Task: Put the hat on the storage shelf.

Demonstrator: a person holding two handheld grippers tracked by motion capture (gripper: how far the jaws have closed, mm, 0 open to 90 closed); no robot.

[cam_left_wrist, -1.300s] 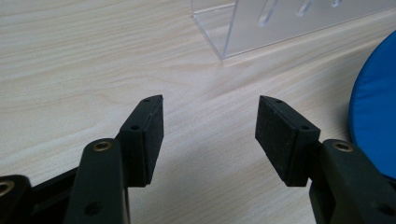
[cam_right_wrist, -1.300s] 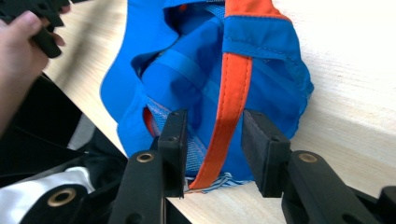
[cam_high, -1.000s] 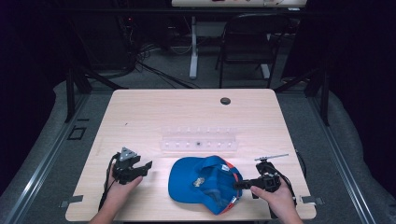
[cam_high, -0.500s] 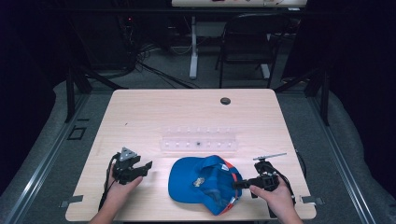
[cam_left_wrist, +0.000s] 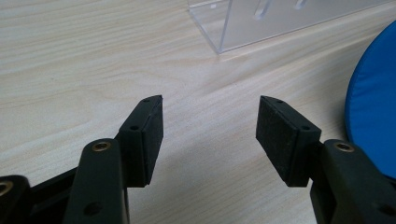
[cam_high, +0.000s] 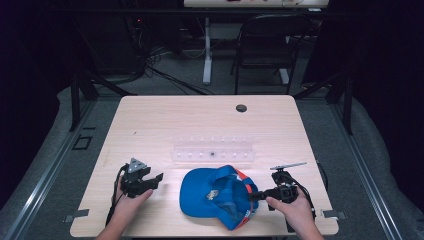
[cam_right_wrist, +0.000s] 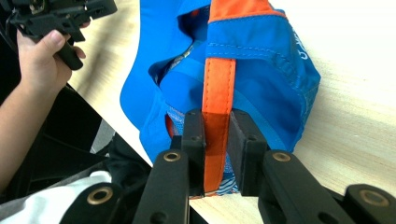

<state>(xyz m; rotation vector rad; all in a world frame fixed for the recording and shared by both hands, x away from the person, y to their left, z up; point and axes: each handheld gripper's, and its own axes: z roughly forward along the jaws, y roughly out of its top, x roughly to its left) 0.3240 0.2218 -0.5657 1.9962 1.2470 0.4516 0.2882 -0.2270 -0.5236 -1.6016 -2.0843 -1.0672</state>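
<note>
- A blue cap [cam_high: 220, 195] lies on the near part of the wooden counter [cam_high: 165, 125], between the two hands, its brim to the left and its orange strap to the right.
- The right hand-held gripper [cam_high: 256, 195] reaches in from the right at the cap's back edge; its jaws have just been closing.
- In the right gripper view, the right hand-held gripper [cam_right_wrist: 216, 154] pinches the orange strap [cam_right_wrist: 218, 88], one black pad on each side of the band, pressed against it.
- The left hand-held gripper [cam_high: 156, 179] sits to the left of the cap, apart from it, held just over the counter by the left hand [cam_high: 131, 205].
- In the left gripper view, the left hand-held gripper [cam_left_wrist: 210, 133] has its jaws spread wide with bare wood between them; the blue brim [cam_left_wrist: 373, 116] shows at the right edge.
- A clear plastic rack [cam_high: 212, 152] stands behind the cap, near the middle of the counter.
- A small dark round hole [cam_high: 241, 107] sits near the counter's far edge.
</note>
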